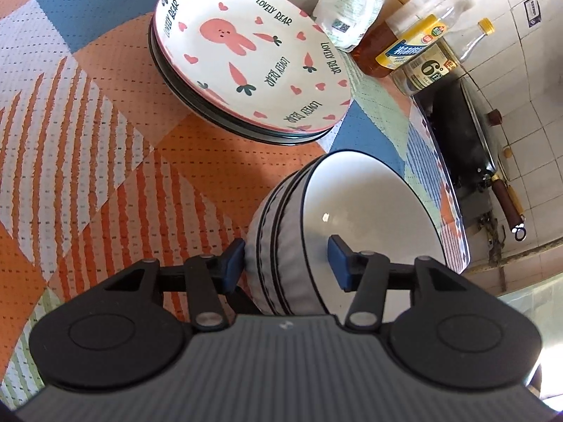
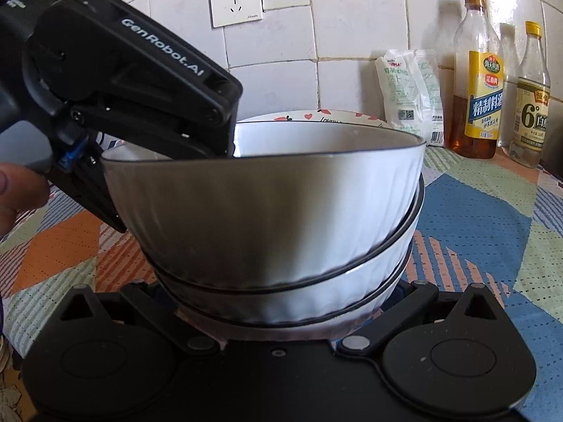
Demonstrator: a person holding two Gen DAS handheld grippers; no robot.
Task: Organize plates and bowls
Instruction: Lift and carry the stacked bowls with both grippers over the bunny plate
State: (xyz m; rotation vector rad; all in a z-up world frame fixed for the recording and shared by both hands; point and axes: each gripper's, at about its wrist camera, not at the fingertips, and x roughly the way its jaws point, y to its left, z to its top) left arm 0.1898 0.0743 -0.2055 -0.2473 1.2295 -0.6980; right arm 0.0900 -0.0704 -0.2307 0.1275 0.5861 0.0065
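A stack of white bowls with black rims (image 1: 352, 211) stands on the patterned tablecloth (image 1: 105, 140). My left gripper (image 1: 286, 256) straddles the near wall of the top bowl (image 2: 264, 204), one blue pad (image 1: 234, 260) outside and the other inside, shut on it. That bowl sits tilted, its left side raised off the bowls beneath. My right gripper (image 2: 279, 299) is spread wide around the foot of the stack, its fingertips hidden behind the bowls. Farther back lies a pile of plates (image 1: 246, 59), the top one showing a pink rabbit and carrots.
Two bottles (image 2: 478, 81) and a white bag (image 2: 411, 95) stand by the tiled wall behind the plates. A dark pan (image 1: 464, 140) sits past the table's right edge. A person's thumb (image 2: 14, 193) shows beside the left gripper's housing (image 2: 140, 81).
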